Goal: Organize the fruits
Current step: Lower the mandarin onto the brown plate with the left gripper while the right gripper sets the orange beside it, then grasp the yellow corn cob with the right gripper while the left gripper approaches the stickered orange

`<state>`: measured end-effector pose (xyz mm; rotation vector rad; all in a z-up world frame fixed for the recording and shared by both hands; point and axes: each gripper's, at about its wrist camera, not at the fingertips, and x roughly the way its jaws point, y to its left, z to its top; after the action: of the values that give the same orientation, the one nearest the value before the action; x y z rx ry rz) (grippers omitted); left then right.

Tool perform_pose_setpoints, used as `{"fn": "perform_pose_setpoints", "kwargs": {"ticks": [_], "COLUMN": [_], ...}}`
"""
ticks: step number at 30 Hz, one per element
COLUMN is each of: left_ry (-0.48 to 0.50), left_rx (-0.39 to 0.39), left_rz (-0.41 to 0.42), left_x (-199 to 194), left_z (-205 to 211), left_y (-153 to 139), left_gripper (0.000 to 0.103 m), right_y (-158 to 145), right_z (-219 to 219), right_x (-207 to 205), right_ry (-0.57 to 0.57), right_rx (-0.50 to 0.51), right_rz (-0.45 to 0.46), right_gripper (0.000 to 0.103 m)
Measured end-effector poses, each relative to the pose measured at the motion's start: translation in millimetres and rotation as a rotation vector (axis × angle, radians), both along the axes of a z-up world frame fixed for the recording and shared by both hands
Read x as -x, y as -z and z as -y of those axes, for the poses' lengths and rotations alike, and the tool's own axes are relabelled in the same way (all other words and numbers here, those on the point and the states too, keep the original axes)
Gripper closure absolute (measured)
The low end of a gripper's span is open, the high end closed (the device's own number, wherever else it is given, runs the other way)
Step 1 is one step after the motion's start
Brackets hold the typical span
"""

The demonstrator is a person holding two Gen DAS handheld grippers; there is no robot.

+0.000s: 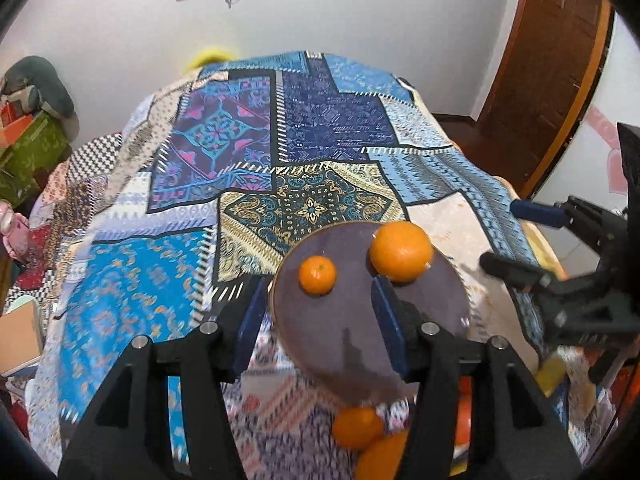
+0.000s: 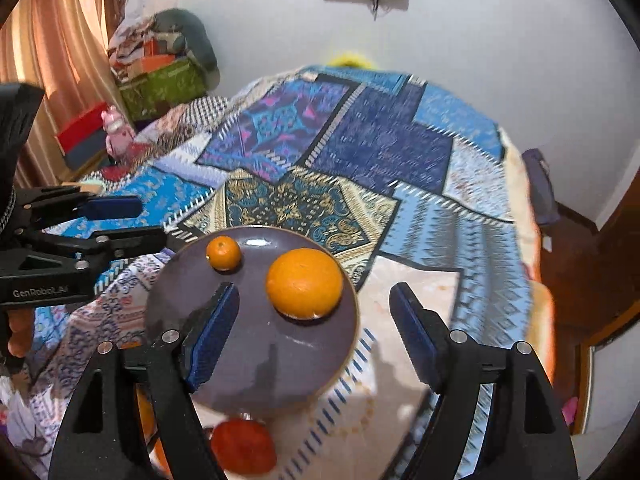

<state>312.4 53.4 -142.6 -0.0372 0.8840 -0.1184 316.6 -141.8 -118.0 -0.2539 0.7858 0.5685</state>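
A dark purple plate (image 1: 360, 344) (image 2: 256, 352) lies on the patchwork cloth. On it sit a small orange (image 1: 317, 274) (image 2: 223, 253) and a large orange (image 1: 401, 251) (image 2: 305, 283). My left gripper (image 1: 320, 312) is open and empty above the plate's near left part. My right gripper (image 2: 314, 320) is open and empty above the plate's right edge; it also shows in the left wrist view (image 1: 516, 236). More oranges (image 1: 357, 427) lie on the cloth near the plate's front rim, and a reddish fruit (image 2: 243, 446) shows there in the right wrist view.
The patchwork cloth (image 1: 280, 140) covers a bed that stretches back to a white wall. Boxes and bundles (image 2: 160, 76) are stacked at the far left by a curtain. A wooden door (image 1: 552, 68) stands at the right.
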Motion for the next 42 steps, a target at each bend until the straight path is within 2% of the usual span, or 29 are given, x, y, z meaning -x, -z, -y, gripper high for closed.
{"fn": "perform_pose_setpoints", "kwargs": {"ticks": [7, 13, 17, 20, 24, 27, 30, 34, 37, 42], "left_ry": [0.003, -0.004, -0.006, -0.007, -0.002, -0.003, -0.009, -0.018, -0.022, -0.026], "left_rx": [-0.010, -0.001, 0.008, 0.002, 0.002, 0.012, 0.012, 0.004, 0.006, 0.002], "left_rz": [0.025, 0.028, 0.005, -0.014, -0.040, -0.054, -0.061, -0.063, -0.063, -0.056], "left_x": [57, 99, 119, 129, 138, 145, 149, 152, 151, 148], "left_z": [2, 3, 4, 9, 16, 20, 22, 22, 22, 21], "left_y": [-18, -18, -9, 0, 13, 21, 28, 33, 34, 36], "left_gripper": [0.043, 0.035, 0.034, 0.033, 0.033, 0.033, 0.033, 0.033, 0.033, 0.033], "right_y": [-18, -9, 7, 22, 40, 52, 64, 74, 74, 64], "right_z": [27, 51, 72, 87, 96, 98, 96, 91, 86, 75], "right_x": [49, 91, 111, 125, 141, 145, 143, 135, 130, 116], "right_ry": [0.043, 0.102, 0.151, 0.192, 0.224, 0.238, 0.248, 0.271, 0.283, 0.281], "right_rx": [-0.026, 0.004, -0.002, -0.038, -0.068, -0.134, -0.194, -0.225, -0.225, -0.215], "right_rz": [0.046, 0.076, 0.029, -0.039, -0.110, -0.178, -0.241, -0.285, -0.269, -0.221], "right_gripper": [0.025, 0.025, 0.025, 0.027, 0.040, 0.046, 0.046, 0.044, 0.040, 0.027]}}
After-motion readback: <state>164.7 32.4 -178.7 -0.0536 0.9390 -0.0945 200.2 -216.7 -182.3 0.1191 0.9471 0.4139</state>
